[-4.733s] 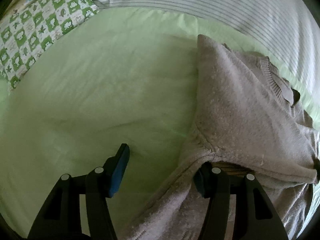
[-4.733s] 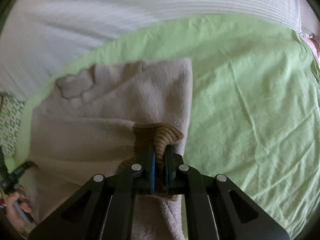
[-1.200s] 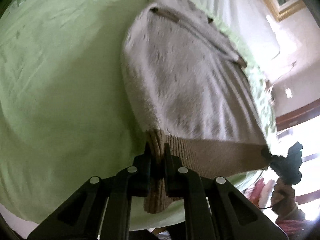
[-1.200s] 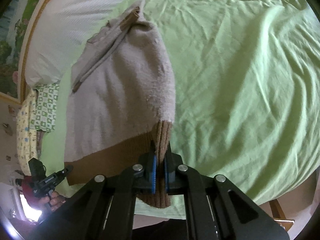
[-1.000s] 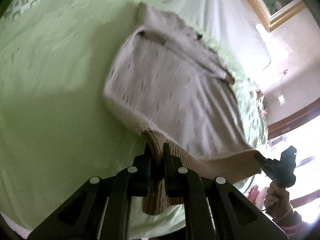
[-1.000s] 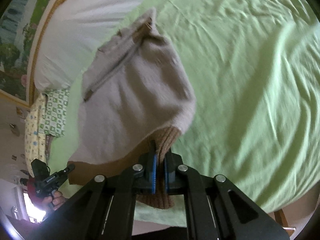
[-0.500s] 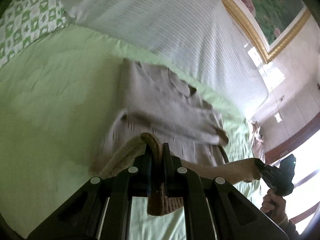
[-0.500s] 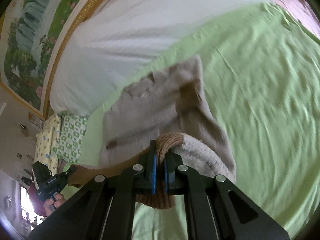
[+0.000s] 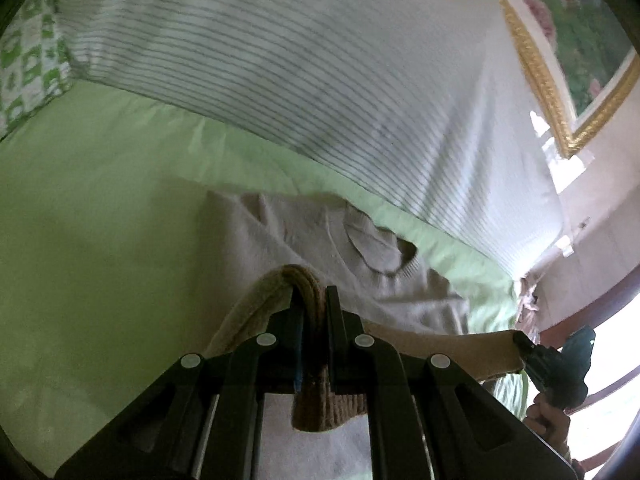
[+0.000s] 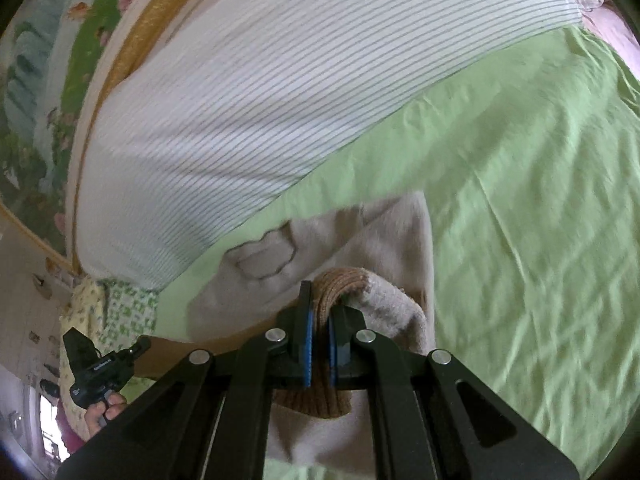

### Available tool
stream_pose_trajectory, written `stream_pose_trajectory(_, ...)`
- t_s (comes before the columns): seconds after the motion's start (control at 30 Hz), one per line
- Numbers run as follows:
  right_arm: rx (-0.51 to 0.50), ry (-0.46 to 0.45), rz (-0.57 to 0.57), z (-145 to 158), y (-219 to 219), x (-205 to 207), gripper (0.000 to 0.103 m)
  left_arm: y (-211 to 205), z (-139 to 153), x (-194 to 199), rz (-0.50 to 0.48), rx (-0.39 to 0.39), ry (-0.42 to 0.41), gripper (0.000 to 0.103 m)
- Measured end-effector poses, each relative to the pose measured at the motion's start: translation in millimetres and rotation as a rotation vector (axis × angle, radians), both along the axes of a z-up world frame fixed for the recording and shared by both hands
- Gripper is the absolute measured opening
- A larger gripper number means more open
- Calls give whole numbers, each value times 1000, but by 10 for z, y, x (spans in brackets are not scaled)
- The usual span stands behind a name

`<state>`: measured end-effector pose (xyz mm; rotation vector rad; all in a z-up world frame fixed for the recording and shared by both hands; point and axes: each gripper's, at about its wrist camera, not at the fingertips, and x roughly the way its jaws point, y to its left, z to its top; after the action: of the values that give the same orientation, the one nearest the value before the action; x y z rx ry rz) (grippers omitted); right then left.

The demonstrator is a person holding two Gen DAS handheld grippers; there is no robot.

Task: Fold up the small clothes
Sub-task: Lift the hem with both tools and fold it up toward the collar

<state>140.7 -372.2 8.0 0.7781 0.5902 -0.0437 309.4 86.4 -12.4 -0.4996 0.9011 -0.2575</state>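
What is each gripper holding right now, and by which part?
Both hold the beige sweater by its brown ribbed hem: left gripper pinches one hem corner, right gripper the other.

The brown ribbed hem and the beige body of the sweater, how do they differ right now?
The brown ribbed hem is darker and coarsely ribbed; the beige sweater body is paler and fuzzier. The hem is lifted, one corner clamped in the right gripper and one in the left gripper, while the collar end of the body lies on the green sheet. Both belong to one garment.
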Motion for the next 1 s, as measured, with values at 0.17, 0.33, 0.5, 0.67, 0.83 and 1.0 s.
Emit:
stream_pose_trajectory(0.17, -7, 45, -3, -177, -182, 477, 7, -35, -244, 462, 18, 13, 41, 7)
stream_pose_trajectory(0.33, -5, 80, -5, -340, -306, 814, 7, -46, -499, 763, 41, 17, 75, 7)
stream_pose_trajectory(0.5, 4, 101, -7, -470, -389, 1035, 7, -42, -711, 942, 71, 4, 99, 7)
stream_pose_trajectory(0.67, -13, 129, -7, -577, -428, 1181, 7, -53, -819, 1024, 84, 8, 108, 7)
stream_pose_trajectory(0.83, 17, 153, -14, -673, -438, 1254, 8, -68, -826, 1064, 95, 15, 119, 12)
stream_pose_trajectory(1.0, 29, 170, -6, -653, -445, 1229, 10, -104, -626, 963, 88, 42, 88, 30)
